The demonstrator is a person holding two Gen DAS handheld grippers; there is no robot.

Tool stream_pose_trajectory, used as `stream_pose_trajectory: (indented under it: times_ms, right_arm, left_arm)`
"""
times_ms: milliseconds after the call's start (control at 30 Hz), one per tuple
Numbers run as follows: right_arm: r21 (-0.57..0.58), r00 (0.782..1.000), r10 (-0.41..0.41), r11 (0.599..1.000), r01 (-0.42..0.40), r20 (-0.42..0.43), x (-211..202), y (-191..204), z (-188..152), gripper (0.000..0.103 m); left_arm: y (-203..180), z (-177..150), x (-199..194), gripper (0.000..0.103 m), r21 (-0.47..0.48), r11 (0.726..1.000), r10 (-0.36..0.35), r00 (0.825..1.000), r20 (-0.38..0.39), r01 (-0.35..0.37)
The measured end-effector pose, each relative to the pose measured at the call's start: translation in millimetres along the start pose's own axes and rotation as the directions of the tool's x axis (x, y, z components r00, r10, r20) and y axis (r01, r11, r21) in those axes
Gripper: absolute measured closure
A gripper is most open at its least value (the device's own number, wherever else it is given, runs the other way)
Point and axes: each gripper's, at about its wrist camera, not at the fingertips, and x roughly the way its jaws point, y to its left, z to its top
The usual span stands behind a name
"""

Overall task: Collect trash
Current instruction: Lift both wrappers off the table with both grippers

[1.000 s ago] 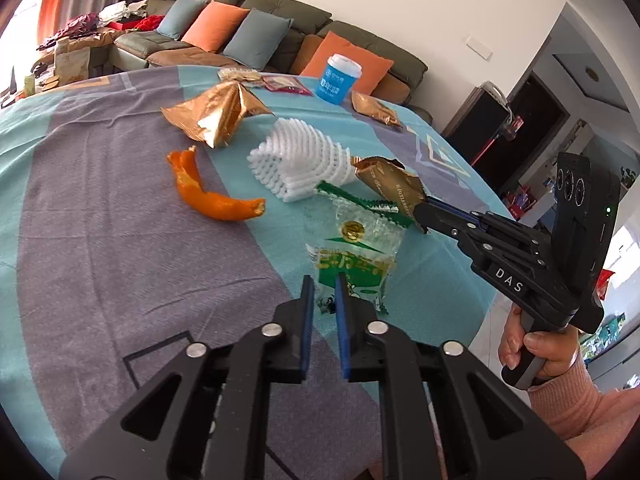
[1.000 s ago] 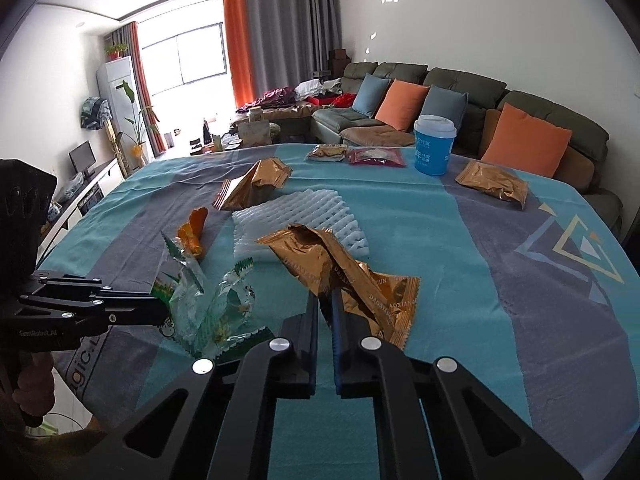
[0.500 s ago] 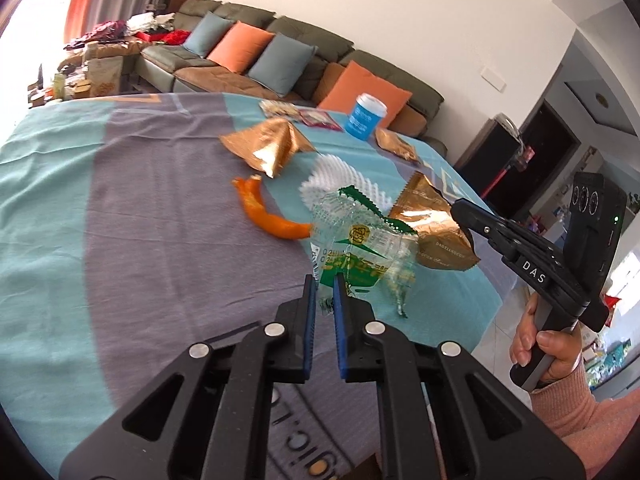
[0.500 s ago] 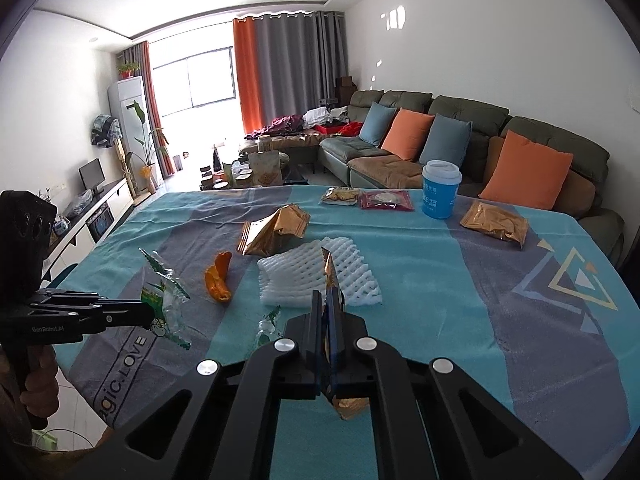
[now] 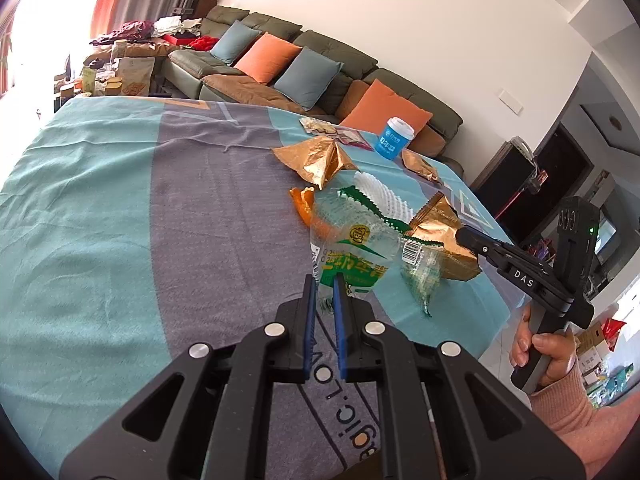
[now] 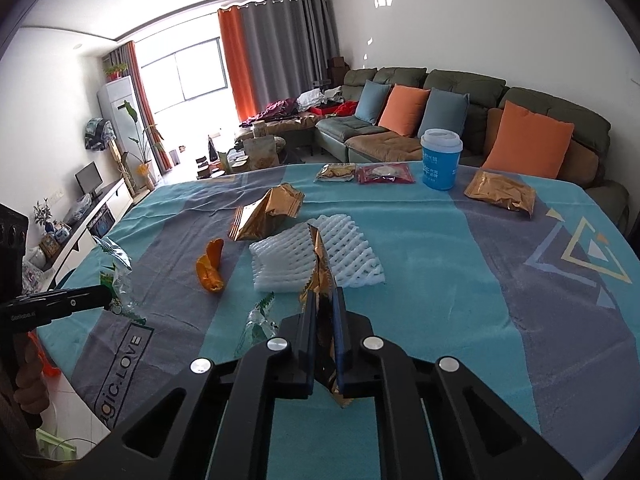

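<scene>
My left gripper (image 5: pixel 323 280) is shut on a clear plastic wrapper with green print (image 5: pixel 356 240) and holds it above the table; it also shows in the right wrist view (image 6: pixel 116 284). My right gripper (image 6: pixel 323 296) is shut on a gold foil wrapper (image 6: pixel 320 264), lifted off the table; it shows in the left wrist view (image 5: pixel 440 236) too. On the cloth lie an orange peel (image 6: pixel 210 268), a white foam net (image 6: pixel 320 256), a crumpled gold wrapper (image 6: pixel 268 212) and a torn clear wrapper scrap (image 6: pixel 258 320).
A blue paper cup (image 6: pixel 440 164), a gold packet (image 6: pixel 500 194), a red packet (image 6: pixel 384 174) and a snack packet (image 6: pixel 336 172) sit at the table's far side. The teal and grey tablecloth (image 6: pixel 460 264) covers the table. A sofa stands behind.
Both grippers have risen and pulled back from the table with their wrappers. A torn clear scrap now lies on the cloth near the right gripper.
</scene>
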Motion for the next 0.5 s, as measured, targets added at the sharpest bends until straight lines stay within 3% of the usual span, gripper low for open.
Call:
stream_pose_trajectory:
  times_ms: [300,500]
  right_arm:
    - [-0.035,0.996,-0.019,0.999,0.022,0.082,-17,10,13,0.102]
    - [-0.064,0.987,0.036,0.998,-0.026,0.155,-36,27,30,0.102]
  left_arm:
    - [14,-2,-23,0.094,-0.026,0.998,0.05,0.998,0.041,-0.049]
    - [31,-5,-52,0.094,-0.064,0.994,0.093,0.992,0.082,-0.088]
